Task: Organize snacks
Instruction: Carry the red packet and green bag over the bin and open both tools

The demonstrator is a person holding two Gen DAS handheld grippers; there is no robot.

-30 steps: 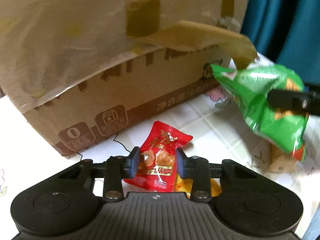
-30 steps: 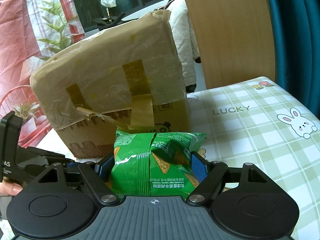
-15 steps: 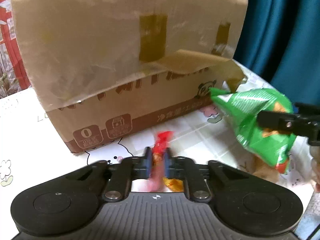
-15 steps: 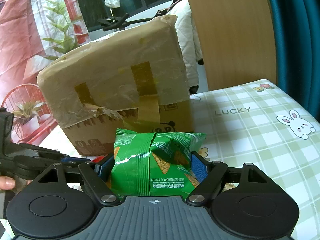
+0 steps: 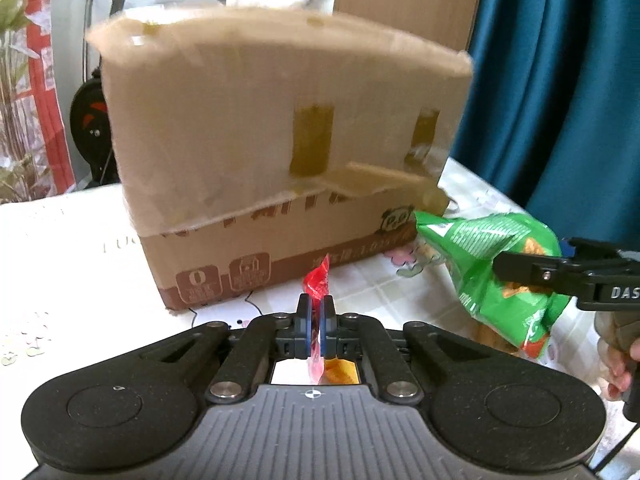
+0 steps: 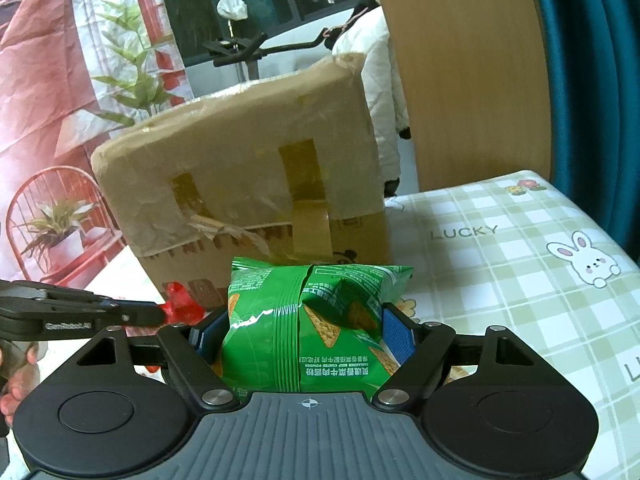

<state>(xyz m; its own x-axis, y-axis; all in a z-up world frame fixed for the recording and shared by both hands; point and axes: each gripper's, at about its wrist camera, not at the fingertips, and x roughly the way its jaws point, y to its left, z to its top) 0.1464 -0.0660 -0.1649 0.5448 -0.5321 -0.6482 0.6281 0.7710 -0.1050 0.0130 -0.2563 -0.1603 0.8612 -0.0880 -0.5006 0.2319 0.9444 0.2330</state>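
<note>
Red wrapper (image 5: 318, 280) now stands edge-on and lifted between the left tongs (image 5: 316, 326), which have pressed together on it; a second ago it lay flat and wide on the worktop (image 6: 500, 256) with the tongs spread around it. The box (image 5: 280, 168) also sits lower and farther off in the left view than before. The wrapper is thin, crinkled, its print unreadable from this angle. An orange pack (image 5: 338, 372) shows below the tongs, probably lying on the worktop. The right tongs (image 6: 300, 332) pinch a green bag (image 6: 308, 324) as before, held near the box's front corner; it is puffy, printed with triangular chips and Chinese text. The cloth reads "LUCKY" beside a rabbit (image 6: 584, 260). The box is brown cardboard, taped, with a panda mark.
</note>
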